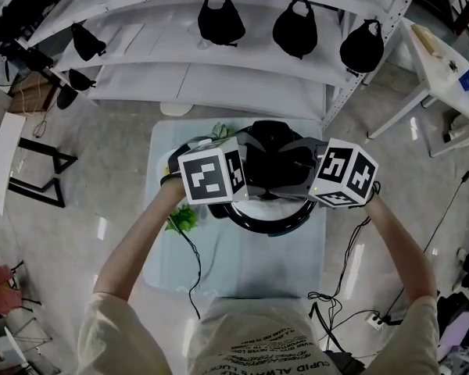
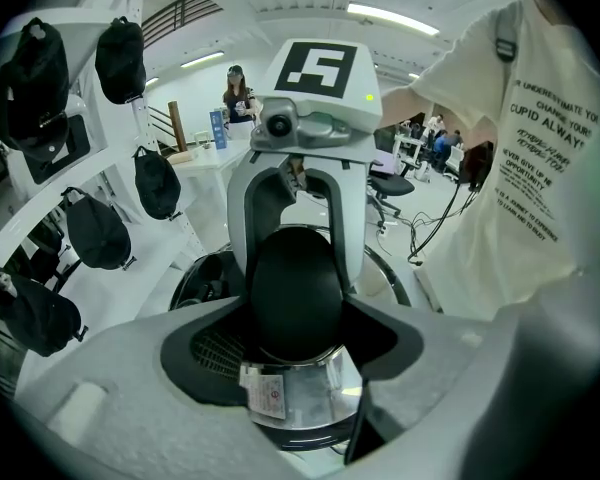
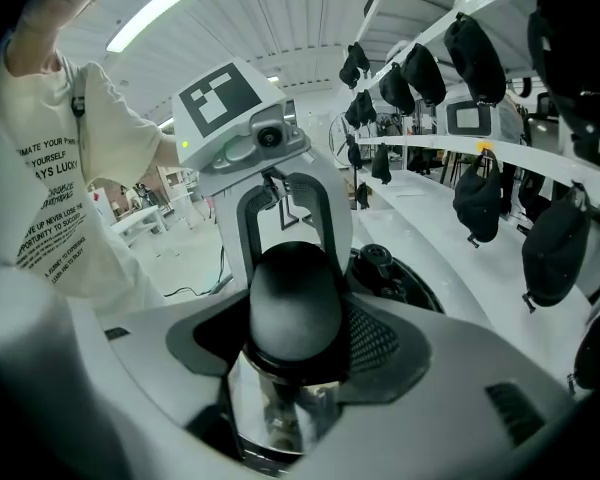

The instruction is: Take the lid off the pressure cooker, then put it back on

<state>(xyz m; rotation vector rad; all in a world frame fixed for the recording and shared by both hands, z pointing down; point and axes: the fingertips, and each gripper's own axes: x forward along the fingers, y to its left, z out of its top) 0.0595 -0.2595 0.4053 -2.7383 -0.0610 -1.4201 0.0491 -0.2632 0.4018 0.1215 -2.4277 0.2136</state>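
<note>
The pressure cooker (image 1: 270, 219) stands on a small table (image 1: 242, 268) with a pale cloth. Its black oval lid knob (image 1: 275, 161) sits between both grippers, which meet it from opposite sides. My left gripper (image 1: 250, 174) closes its jaws around the knob (image 2: 295, 293), with the shiny steel lid and its sticker (image 2: 265, 393) just below. My right gripper (image 1: 298, 174) grips the same knob (image 3: 295, 298) from the other side, above the steel lid (image 3: 270, 408). Each gripper view shows the other gripper facing it. Whether the lid rests on the pot I cannot tell.
A green plant (image 1: 184, 219) lies at the table's left edge next to a black cable (image 1: 194, 264). White shelves with several black caps (image 1: 297, 26) stand behind the table. Cables and a power strip (image 1: 367, 319) lie on the floor at the right. A white table (image 1: 445, 69) stands far right.
</note>
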